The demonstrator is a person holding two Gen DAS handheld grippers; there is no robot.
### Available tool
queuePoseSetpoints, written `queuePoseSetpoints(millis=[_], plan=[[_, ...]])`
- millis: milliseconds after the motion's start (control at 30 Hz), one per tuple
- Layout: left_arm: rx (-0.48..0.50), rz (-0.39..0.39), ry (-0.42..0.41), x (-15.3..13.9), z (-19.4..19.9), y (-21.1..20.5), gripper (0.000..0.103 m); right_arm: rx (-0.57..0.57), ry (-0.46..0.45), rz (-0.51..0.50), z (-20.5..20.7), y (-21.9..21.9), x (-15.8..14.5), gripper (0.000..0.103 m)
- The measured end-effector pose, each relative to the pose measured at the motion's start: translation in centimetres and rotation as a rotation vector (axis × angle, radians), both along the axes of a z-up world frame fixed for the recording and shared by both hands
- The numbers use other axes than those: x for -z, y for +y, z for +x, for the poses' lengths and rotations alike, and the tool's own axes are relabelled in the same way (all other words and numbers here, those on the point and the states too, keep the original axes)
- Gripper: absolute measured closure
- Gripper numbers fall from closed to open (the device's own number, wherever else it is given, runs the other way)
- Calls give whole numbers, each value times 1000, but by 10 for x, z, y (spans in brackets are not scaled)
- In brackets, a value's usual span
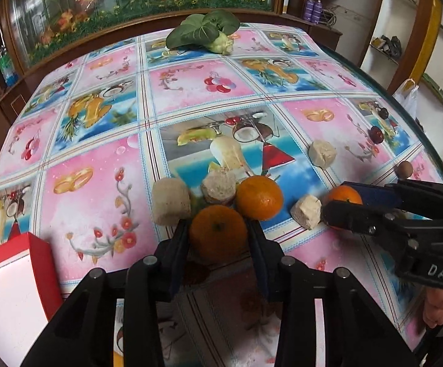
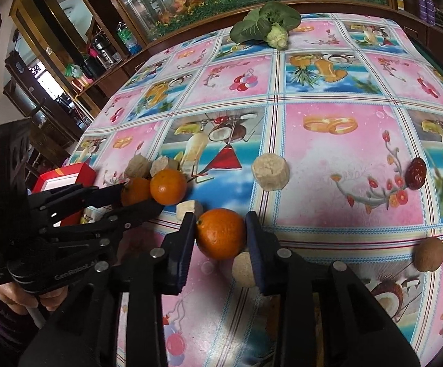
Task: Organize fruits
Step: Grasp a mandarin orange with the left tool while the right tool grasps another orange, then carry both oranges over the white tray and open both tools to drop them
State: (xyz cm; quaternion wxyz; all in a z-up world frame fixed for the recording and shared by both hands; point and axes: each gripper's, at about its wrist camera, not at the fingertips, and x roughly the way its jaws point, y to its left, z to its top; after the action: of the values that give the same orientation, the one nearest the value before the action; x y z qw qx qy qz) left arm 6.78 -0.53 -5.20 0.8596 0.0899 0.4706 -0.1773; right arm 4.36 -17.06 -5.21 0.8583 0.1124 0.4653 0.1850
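Observation:
Three oranges lie on the flowered tablecloth point(image 1: 99, 189). My left gripper point(image 1: 216, 224) is shut on the near orange point(image 1: 218, 235), its pads against both sides. From the right wrist, that left gripper point(image 2: 142, 195) shows at the left edge around the same orange point(image 2: 134, 191). My right gripper point(image 2: 220, 218) is shut on another orange point(image 2: 221, 234), pads pressed to its flanks. The left wrist view shows this right gripper point(image 1: 336, 198) at the right, closed around that orange point(image 1: 343, 195). The third orange point(image 1: 259, 197) point(image 2: 168, 186) sits free between them.
Several beige spongy chunks point(image 1: 171, 202) point(image 1: 322, 153) point(image 2: 270, 172) lie around the oranges. A dark red fruit point(image 2: 416, 172) and a brown round one point(image 2: 429, 253) rest to the right. A leafy green point(image 1: 203, 32) lies at the far edge, a red box point(image 1: 10, 275) at near left.

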Motion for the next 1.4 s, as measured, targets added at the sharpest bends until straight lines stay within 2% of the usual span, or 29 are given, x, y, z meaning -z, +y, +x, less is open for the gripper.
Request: queuePoseSetpoints(millis=[400, 567, 767, 933, 1133, 1267, 1400], plan=[[-20, -32, -19, -7, -8, 2, 68, -28, -17, -38, -1, 5, 1, 68], [-60, -68, -73, -31, -25, 16, 68, -20, -34, -41, -4, 7, -2, 69], [-146, -89, -160, -66, -74, 63, 68, 2, -132, 23, -22, 8, -25, 69], [-288, -4, -218, -74, -112, 124, 68, -144, -190, 72, -47, 65, -44, 69], [-415, 85, -208, -57, -141, 182, 68, -351, -212, 95, -73, 155, -59, 69], [-452, 108, -178, -40, -151, 204, 68, -455, -201, 73, -87, 205, -52, 69], [-483, 123, -144, -27, -156, 219, 68, -509, -158, 20, -97, 245, -33, 69]])
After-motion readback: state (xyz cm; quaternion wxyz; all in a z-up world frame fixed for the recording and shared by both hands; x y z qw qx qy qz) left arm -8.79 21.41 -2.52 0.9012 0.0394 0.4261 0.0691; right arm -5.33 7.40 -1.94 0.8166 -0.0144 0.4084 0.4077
